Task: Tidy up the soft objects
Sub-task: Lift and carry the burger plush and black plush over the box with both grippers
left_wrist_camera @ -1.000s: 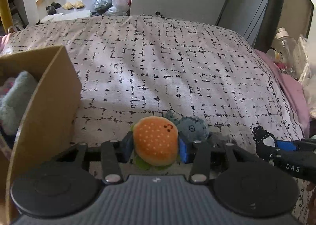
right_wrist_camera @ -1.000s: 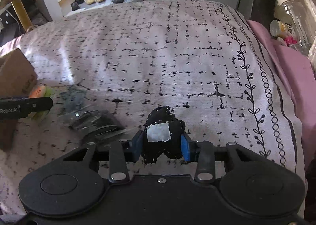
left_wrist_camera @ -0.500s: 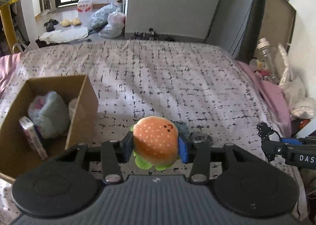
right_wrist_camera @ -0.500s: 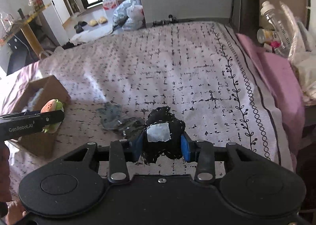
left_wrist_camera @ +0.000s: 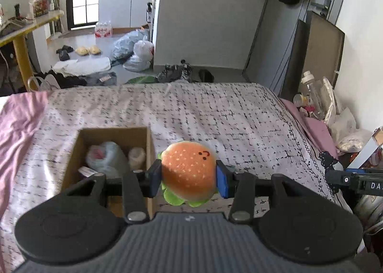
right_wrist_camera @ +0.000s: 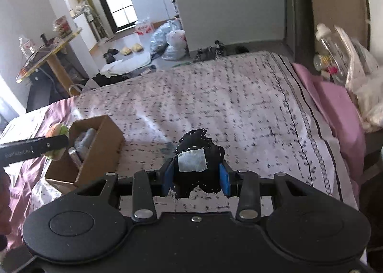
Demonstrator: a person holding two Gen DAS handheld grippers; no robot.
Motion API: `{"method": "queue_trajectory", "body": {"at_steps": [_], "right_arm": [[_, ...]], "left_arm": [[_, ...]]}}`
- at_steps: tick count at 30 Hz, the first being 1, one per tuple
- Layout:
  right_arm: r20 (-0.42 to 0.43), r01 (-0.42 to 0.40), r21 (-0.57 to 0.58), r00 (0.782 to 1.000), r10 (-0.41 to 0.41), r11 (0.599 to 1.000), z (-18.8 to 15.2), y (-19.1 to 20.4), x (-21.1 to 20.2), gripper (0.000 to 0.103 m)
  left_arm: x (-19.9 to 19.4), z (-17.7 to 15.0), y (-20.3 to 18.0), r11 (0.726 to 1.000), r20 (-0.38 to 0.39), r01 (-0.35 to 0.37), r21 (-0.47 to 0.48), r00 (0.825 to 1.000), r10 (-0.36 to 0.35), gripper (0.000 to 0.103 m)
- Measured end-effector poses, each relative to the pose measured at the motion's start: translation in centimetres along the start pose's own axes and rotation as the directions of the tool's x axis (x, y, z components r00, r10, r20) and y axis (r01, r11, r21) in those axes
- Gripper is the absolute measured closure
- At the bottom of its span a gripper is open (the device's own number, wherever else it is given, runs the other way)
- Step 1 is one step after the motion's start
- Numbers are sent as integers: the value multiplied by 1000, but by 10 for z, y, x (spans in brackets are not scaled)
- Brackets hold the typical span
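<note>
An orange burger plush [left_wrist_camera: 189,171] with pale speckles and a green frill is showing between blue pads [left_wrist_camera: 222,182]. A black fabric piece [right_wrist_camera: 199,165] with white stitching is wearing a grey patch. The bedspread [left_wrist_camera: 215,114] is showing black dashes on white, beside a brown cardboard box [left_wrist_camera: 112,132] and pink sheet [left_wrist_camera: 19,114].

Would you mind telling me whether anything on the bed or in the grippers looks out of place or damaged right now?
Nothing stands out. The left gripper holds the burger plush squarely, beside the cardboard box, which sits upright on the bed. The right gripper holds the black plush. Nothing looks spilled or torn.
</note>
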State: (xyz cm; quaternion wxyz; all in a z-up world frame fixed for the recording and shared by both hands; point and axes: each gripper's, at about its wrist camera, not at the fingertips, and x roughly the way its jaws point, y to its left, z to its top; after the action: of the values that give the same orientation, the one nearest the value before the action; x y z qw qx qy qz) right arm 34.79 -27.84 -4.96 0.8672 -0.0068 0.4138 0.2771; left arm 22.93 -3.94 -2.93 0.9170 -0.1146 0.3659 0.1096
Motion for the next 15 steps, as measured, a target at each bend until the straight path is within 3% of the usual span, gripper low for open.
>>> {"method": "queue_trajectory", "body": {"at_steps": [10,15], "right_arm": [[38,-73,20,997,72,997,0,43,-14,64],[57,-71,34,996,69,997,-5,58,-13,64]], "left_arm": [[-44,16,39,997,31,-13,74,999,11,58],[-57,16,57,997,50,3,82,999,-7,58]]}}
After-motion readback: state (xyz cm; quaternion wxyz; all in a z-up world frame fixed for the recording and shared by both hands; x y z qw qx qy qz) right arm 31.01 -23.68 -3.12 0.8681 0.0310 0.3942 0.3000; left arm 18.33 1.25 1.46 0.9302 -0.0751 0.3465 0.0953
